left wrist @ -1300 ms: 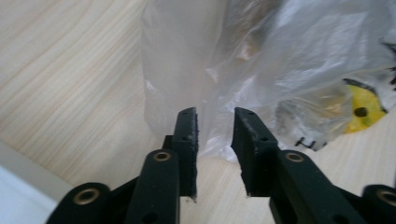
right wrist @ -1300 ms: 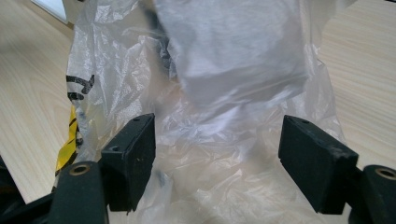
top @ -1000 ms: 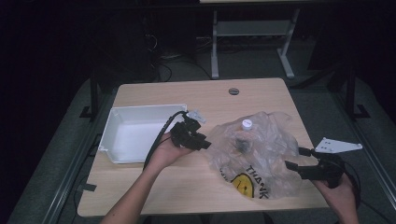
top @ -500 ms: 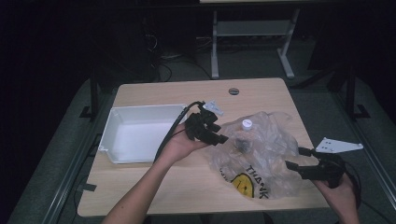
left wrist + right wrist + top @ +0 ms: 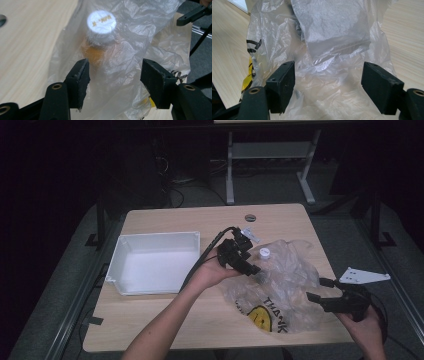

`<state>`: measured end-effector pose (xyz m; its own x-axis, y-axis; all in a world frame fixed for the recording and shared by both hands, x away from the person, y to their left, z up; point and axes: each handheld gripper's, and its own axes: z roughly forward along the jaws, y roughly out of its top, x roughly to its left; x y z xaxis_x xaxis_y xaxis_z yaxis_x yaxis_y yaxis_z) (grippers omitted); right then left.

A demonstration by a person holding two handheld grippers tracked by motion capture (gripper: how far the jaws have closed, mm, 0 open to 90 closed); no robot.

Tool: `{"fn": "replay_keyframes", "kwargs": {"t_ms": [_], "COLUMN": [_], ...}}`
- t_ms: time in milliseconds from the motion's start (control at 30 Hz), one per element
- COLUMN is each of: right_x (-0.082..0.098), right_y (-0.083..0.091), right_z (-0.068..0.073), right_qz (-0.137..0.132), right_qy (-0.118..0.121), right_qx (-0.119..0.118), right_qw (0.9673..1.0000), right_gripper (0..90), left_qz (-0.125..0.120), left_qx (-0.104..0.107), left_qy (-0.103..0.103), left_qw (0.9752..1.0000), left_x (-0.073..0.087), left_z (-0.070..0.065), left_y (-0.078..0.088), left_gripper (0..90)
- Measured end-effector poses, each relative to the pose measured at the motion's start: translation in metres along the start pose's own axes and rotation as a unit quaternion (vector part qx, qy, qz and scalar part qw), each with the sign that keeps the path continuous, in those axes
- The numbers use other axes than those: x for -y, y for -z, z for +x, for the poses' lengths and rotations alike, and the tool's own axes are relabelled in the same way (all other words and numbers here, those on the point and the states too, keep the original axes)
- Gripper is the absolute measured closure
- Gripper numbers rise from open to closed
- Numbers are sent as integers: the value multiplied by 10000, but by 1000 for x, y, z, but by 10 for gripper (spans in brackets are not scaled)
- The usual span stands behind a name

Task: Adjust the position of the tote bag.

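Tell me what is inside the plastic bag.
Through the plastic bag shows a bottle with a white cap and orange contents below it. The crumpled film covers its lower body and anything else inside.

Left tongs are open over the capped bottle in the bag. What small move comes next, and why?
Probably ease the left tongs forward and down around the bottle, then close below its white cap. Their jaws have just been opening and stand apart with only bag film between them. The plastic bag covers the bottle, and the right tongs are open at the bag's other end.
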<state>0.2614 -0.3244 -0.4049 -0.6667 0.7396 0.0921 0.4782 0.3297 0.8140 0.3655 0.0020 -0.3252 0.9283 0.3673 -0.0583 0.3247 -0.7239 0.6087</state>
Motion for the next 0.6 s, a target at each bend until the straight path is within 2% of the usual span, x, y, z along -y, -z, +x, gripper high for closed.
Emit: {"fn": "replay_keyframes", "kwargs": {"t_ms": [100, 367, 600], "right_x": [0, -1, -1], "right_y": [0, 0, 0], "right_z": [0, 0, 1], "right_qz": [-5, -21, -26], "right_qy": [1, 14, 13], "right_qx": [0, -7, -10], "right_qw": [10000, 10000, 10000], "right_gripper": [268, 268, 268], "left_qz": [112, 143, 140], "left_qx": [-20, -197, -241], "left_qy": [29, 87, -36], "left_qw": [9999, 9997, 9996], "left_x": [-1, 0, 0], "left_z": [3, 8, 8], "left_y": [-6, -9, -9], "left_gripper": [470, 648, 863]}}
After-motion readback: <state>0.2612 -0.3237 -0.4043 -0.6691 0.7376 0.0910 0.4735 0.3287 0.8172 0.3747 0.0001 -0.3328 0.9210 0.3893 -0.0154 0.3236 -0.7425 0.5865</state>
